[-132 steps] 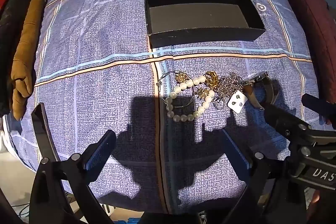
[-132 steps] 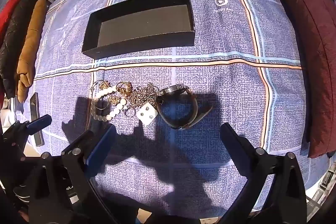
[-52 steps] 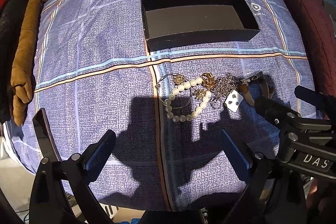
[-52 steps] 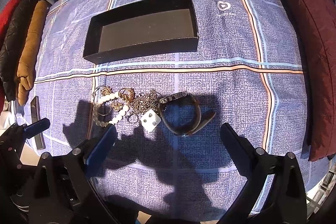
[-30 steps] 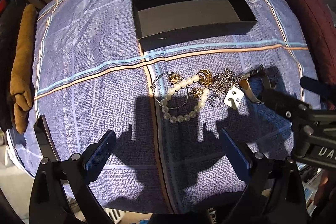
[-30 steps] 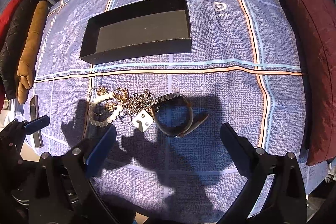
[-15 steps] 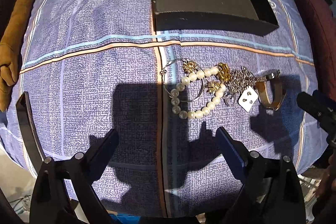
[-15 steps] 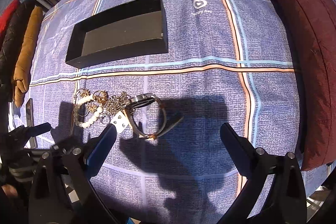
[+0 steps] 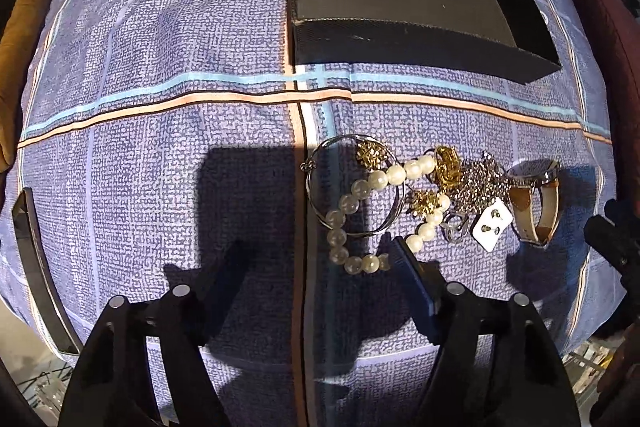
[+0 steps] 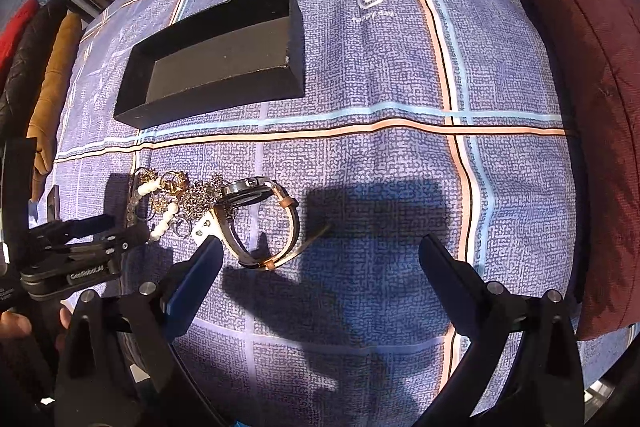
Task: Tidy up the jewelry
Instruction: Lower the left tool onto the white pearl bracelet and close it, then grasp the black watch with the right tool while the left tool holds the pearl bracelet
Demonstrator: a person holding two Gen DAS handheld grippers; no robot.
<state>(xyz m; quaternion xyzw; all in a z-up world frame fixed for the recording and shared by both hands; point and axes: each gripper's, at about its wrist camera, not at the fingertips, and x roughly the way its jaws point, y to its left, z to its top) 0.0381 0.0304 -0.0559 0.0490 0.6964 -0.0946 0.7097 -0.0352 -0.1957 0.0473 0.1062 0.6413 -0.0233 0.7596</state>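
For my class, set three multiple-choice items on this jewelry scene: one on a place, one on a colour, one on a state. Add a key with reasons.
1. Where does the wristwatch lie?
A. in the box
B. at the pile's right end
C. on the cushion

2. What colour is the box?
A. black
B. white
C. red

3. How is the left gripper?
A. shut on the pearl bracelet
B. shut on nothing
C. open

Key: B, it lies on the cloth beyond the earring card; A, walls and floor look black; C, its fingers stand wide apart, holding nothing.
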